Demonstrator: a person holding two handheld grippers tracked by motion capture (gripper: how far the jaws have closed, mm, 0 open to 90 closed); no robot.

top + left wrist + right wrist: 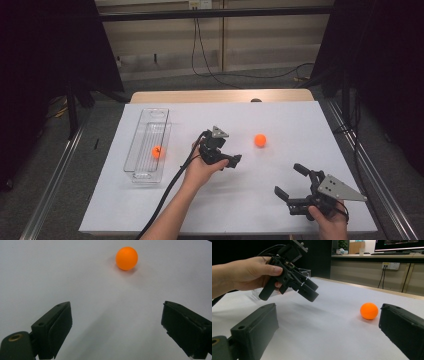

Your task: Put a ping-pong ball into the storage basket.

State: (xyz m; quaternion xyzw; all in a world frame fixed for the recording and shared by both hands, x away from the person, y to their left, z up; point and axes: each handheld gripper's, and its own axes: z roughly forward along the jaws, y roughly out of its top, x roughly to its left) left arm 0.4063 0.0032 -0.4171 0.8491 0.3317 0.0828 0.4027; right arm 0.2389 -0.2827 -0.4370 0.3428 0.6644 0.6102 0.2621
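On the white table cover (280, 200), a little right of centre, sits a loose orange ball (260, 140), clear of everything around it. It looks like a table-tennis ball: a judgement, but the matte, even surface and small round form suggest something very light, hollow and thin-walled, stiff enough to keep its shape yet easy to dent under a hard squeeze. It is smooth and round, so it will likely roll at the slightest nudge and could squirt out of a pinch that lands off-centre. The best hold would be across its widest part, pads meeting it on opposite sides at mid-height, with gentle pressure.

From the ball, the left gripper (231, 161) lies near at about 8 o'clock, held above the cover and angled down toward it; its jaws stand wide apart with nothing between them. In the left gripper view the ball (126, 258) lies ahead at 12 o'clock, beyond the gap between the jaws.

At about 5 o'clock from the ball, farther off near the table's near edge, the right gripper (291, 181) rests low in the person's right hand, jaws also spread and empty.

Well apart at 9 o'clock, a clear plastic bin (148, 145) holds a second orange ball (156, 152).
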